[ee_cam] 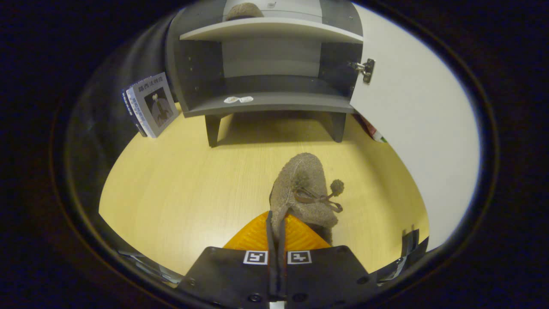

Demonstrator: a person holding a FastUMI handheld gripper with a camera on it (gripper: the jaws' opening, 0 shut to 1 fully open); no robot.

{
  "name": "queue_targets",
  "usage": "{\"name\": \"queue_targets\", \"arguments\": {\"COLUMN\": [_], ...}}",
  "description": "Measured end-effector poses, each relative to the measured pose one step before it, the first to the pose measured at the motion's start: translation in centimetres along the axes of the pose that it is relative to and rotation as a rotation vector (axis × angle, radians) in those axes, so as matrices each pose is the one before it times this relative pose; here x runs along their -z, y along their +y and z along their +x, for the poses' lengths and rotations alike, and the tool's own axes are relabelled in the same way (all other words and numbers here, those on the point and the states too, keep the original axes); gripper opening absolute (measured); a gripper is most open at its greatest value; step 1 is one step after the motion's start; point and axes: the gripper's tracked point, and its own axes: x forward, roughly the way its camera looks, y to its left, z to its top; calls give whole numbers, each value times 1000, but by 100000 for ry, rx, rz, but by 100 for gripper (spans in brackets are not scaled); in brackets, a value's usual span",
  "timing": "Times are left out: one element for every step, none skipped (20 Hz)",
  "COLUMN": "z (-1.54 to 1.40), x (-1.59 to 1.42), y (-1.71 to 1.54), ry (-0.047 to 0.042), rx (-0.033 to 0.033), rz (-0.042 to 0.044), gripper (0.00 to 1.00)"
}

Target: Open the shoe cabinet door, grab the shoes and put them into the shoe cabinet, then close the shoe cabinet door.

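The shoe is a small, fuzzy grey-brown slipper-boot with a rounded toe, a thin brown lace tied across its top and a little pompom hanging off the lace end on the right. Its heel edge is pinched between the gripper's two fingers, which are clenched almost together on the thin collar of the shoe — both press on it. The toe points away from the fingers, toward the shoe cabinet. The shoe sits over the pale wooden floor, roughly midway between the fingers and the cabinet's front legs; whether its sole touches the floor or hangs just above cannot be told.

The gripper looks forward and slightly down along the floor, aimed a little to the right of the cabinet's middle, with the shoe straight ahead of its fingers.

The cabinet stands at the far edge of the floor on short dark legs, its white door swung wide open to the right with a metal hinge showing. The lower shelf carries two small white packets near its front edge. On the upper shelf another fuzzy shoe of the same colour rests. A book leans upright just left of the cabinet.
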Motion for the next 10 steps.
{"name": "queue_targets", "arguments": {"z": [-641,-519,-641,-668,-548,-497,-507,-550,-420,-51], "x": [-1074,-1221,-1446,-1359,-1578,-1672,-1866,-1508,-1810,-1692], "y": [-162,-153,-156,-106,-156,-220,-343,-220,-308,-289], "ry": [-1911,-2246,-2375,-2575,-2800,-2945,-2873,-2570,-2453,-2533], "rx": [-422,-680,-762,-793,-366,-107,355,689,727,566], "rz": [-699,-794,-673,-740,-1149,-1391,-1409,-1008,-513,-97], "gripper": [3,3,3,3,3,3,3,3,3,3]}}
